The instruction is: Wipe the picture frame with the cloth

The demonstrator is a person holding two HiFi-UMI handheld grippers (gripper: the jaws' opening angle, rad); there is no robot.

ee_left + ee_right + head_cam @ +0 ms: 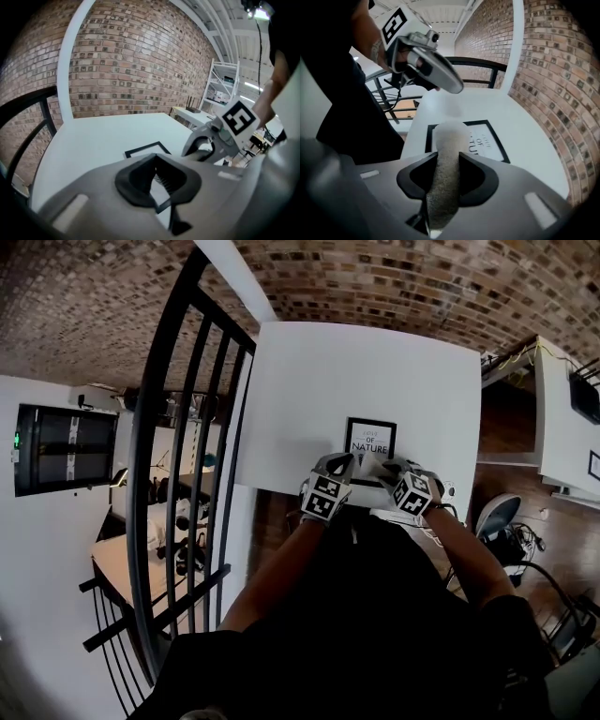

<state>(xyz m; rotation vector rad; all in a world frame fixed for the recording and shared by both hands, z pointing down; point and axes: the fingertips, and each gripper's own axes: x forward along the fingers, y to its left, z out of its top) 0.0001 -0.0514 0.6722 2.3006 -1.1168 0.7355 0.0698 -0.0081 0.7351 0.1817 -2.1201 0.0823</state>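
The black picture frame [370, 439] with printed words lies flat on the white table [309, 390], near its front edge. My right gripper [394, 470] is shut on a rolled grey-white cloth [446, 154] that sticks out past the jaws over the frame's near left part [487, 140]. My left gripper [337, 468] is at the frame's near left corner. In its own view the jaws [158, 185] stand almost together over the frame's black edge [161, 206], with nothing between them. The right gripper [220, 136] shows beside it.
A black metal railing [178, 427] runs along the table's left side, with a lower floor of desks and gear beyond it. Behind the table is a brick wall [375, 277]. To the right are a white desk [562, 418] and a chair [497, 517].
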